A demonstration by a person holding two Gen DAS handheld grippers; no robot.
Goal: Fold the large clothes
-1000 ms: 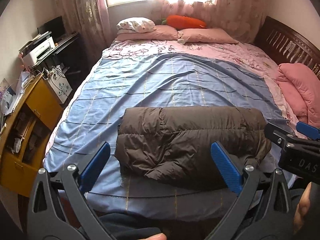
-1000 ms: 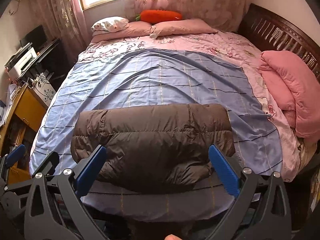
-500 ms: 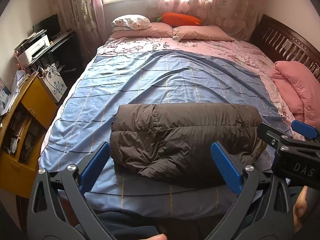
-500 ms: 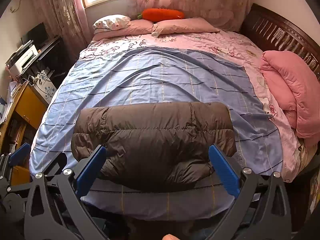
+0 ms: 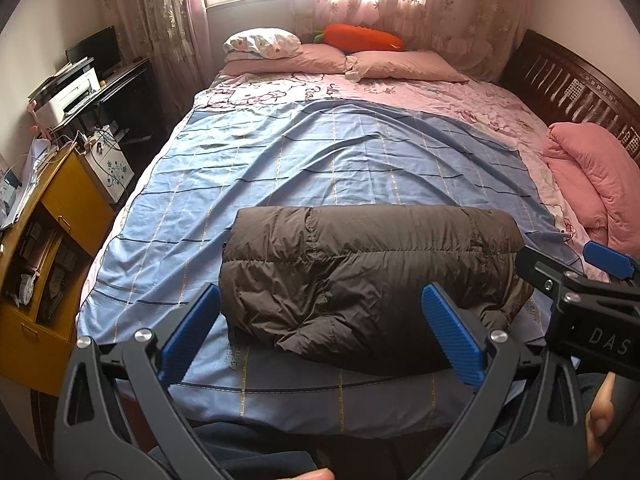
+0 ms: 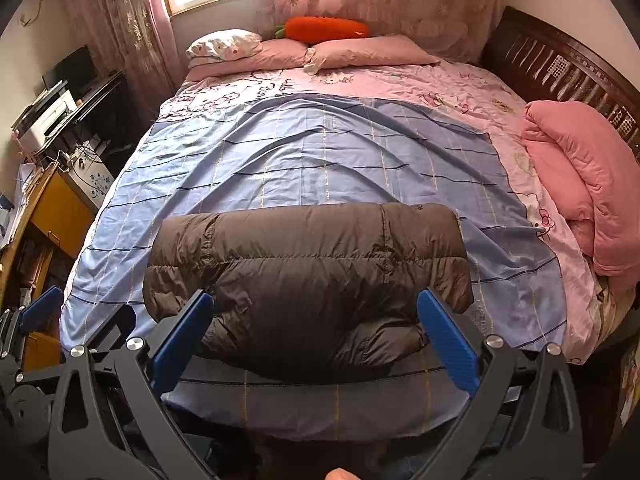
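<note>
My left hand-held gripper [image 5: 320, 328] fills the bottom of the left wrist view with its blue fingers [image 5: 450, 340] spread wide and nothing between them. My right hand-held gripper [image 6: 314, 338] sits the same way at the bottom of the right wrist view, jaws wide apart and holding nothing; its black body also shows at the right edge of the left wrist view.

The dark brown puffer jacket [image 5: 372, 280] lies folded into a thick, wide bundle on the blue checked sheet [image 5: 320, 160], in the lower middle of both frames, near the foot edge of the bed [image 6: 552, 68]. Neither gripper touches it; both hover in front of it and apart from it.

Beyond the blue sheet a pink printed bedsheet [image 5: 420, 92] runs up to two pink pillows [image 5: 400, 64] at the top centre, with an orange carrot plush [image 5: 360, 37] resting behind them and a white patterned pillow [image 5: 262, 41] at their left. A folded pink quilt [image 6: 580, 184] is piled at the right edge of the frame. At the left edge stands a yellow wooden cabinet [image 5: 60, 216], and above it a white printer [image 5: 68, 98] sits on a dark desk.
</note>
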